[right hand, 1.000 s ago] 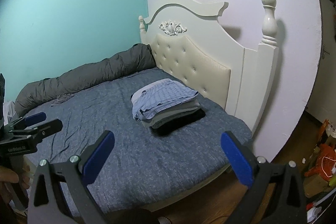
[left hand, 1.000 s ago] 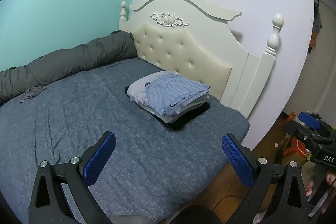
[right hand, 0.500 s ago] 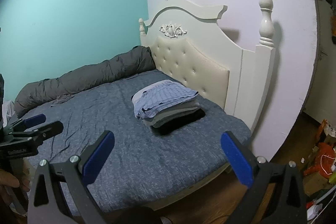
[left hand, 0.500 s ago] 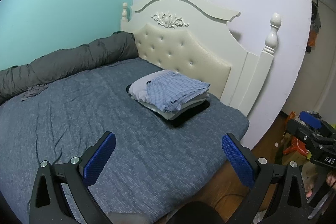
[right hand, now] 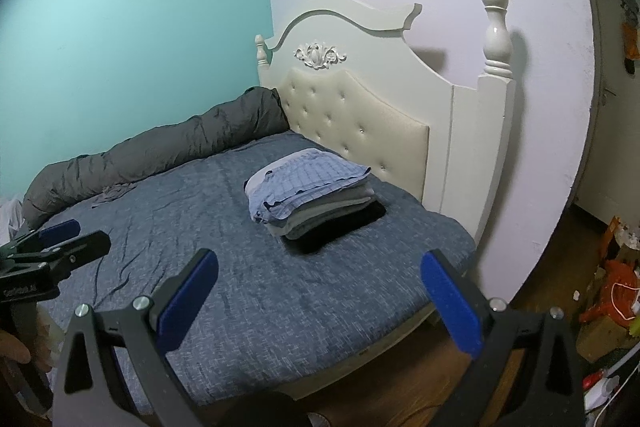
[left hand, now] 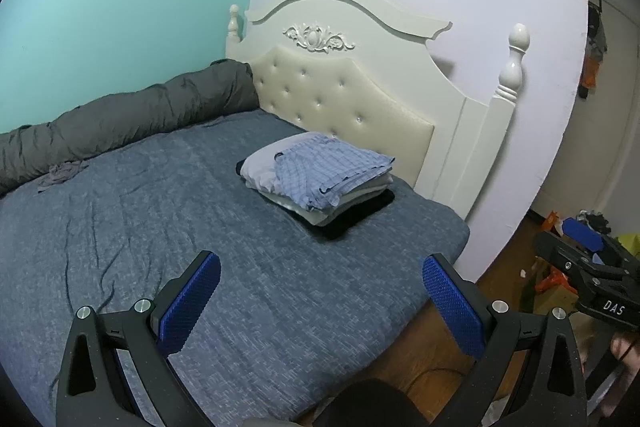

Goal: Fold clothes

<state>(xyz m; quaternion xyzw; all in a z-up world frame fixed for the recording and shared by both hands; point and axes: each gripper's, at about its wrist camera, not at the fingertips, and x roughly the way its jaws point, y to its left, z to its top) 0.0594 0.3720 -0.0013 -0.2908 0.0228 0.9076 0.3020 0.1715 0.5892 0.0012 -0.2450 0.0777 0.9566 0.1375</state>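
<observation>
A stack of folded clothes (left hand: 320, 179) (right hand: 312, 195) lies on the blue-grey bed (left hand: 160, 227) (right hand: 208, 211) close to the headboard, a blue checked garment on top and a black one at the bottom. My left gripper (left hand: 320, 295) hangs open over the bed's near edge, well short of the stack, with nothing between its blue pads. My right gripper (right hand: 320, 291) is open too and holds nothing, back from the bed's corner. A small crumpled grey garment (left hand: 62, 173) (right hand: 114, 191) lies beside the rolled duvet.
A rolled grey duvet (left hand: 120, 115) (right hand: 160, 151) runs along the teal wall. The cream headboard (left hand: 360, 99) (right hand: 360, 107) with its tall post stands behind the stack. Wooden floor with clutter (right hand: 608, 291) lies to the right of the bed.
Both grippers have drawn back a little from the bed; the stack looks slightly smaller. The jaws stay open and nothing on the bed has moved.
</observation>
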